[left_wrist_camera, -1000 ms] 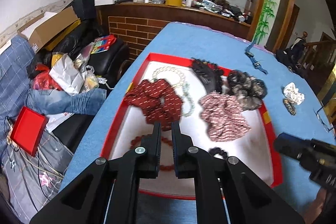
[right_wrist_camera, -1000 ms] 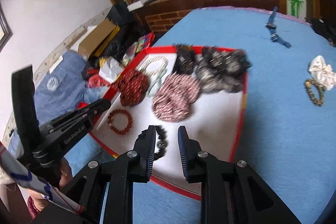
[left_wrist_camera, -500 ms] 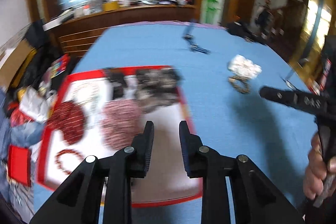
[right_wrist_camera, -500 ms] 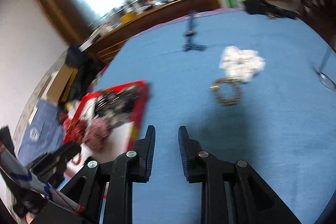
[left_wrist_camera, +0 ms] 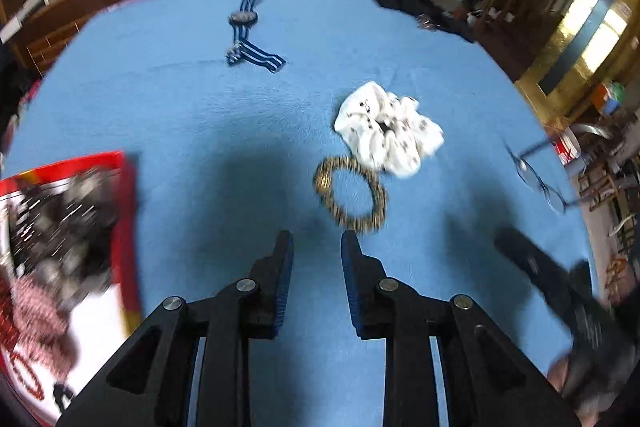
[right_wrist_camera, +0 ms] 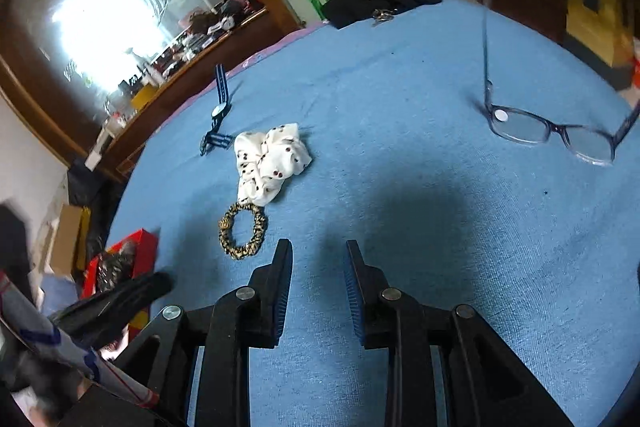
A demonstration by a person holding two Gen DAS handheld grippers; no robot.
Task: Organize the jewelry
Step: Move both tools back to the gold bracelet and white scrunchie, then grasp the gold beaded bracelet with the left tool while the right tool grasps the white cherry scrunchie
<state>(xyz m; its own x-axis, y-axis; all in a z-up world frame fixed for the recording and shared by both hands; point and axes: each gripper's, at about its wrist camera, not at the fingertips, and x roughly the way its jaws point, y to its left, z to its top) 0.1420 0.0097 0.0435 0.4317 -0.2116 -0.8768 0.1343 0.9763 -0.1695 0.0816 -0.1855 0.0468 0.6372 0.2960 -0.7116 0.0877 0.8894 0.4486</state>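
Left wrist view: the left hand-held gripper hangs over the blue worktop with its jaws parted and nothing between them; they have just been opening. Just past the right fingertip, at about 1 o'clock, lies a leopard-print hair tie, flat on the cloth. A white spotted scrunchie touches its far edge. Farther off at 11 o'clock is a blue striped watch, well apart from both. At 9 o'clock the corner of a red tray shows, blurred, with dark and red-checked scrunchies inside. At 3 o'clock lie glasses; the right hand-held gripper comes in at 4 o'clock, blurred.

Right wrist view: the right hand-held gripper is released too, jaws slightly apart over bare cloth, having just been opening. The hair tie sits at 10 o'clock just beside the left fingertip, not touching. The scrunchie lies beyond it, the watch farther still. The glasses rest at 2 o'clock. The tray is at 9 o'clock
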